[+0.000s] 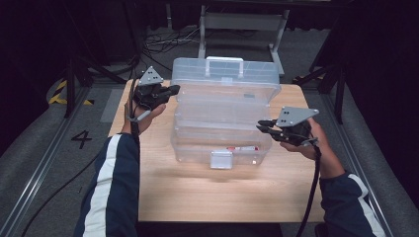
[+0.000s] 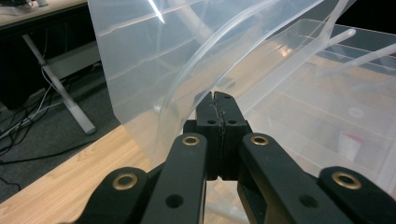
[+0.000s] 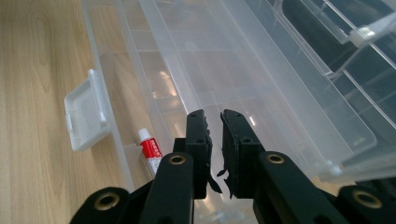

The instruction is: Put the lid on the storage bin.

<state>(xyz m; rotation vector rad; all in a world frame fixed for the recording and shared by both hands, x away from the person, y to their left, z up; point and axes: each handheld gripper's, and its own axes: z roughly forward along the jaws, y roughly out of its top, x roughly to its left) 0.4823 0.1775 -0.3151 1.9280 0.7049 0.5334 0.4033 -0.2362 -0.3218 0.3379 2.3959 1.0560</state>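
A clear plastic organiser box (image 1: 225, 111) stands in the middle of the wooden table (image 1: 163, 192), its tiers stepped open and its lid (image 1: 222, 71) up at the back. A small red and white tube (image 1: 242, 148) (image 3: 150, 151) lies in the bottom tier; it also appears blurred through the plastic as a red and white tube (image 2: 350, 142). My left gripper (image 1: 174, 89) (image 2: 218, 100) is shut at the box's upper left edge, beside a curved clear strip (image 2: 187, 88); I see nothing between its pads. My right gripper (image 1: 261, 125) (image 3: 215, 116) hovers at the box's right side, jaws slightly apart and empty.
A white latch (image 1: 221, 159) (image 3: 86, 112) hangs at the box's front. Bare table lies in front of and beside the box. Beyond the table are a grey frame (image 1: 242, 22), floor cables (image 1: 163, 42) and dark stands.
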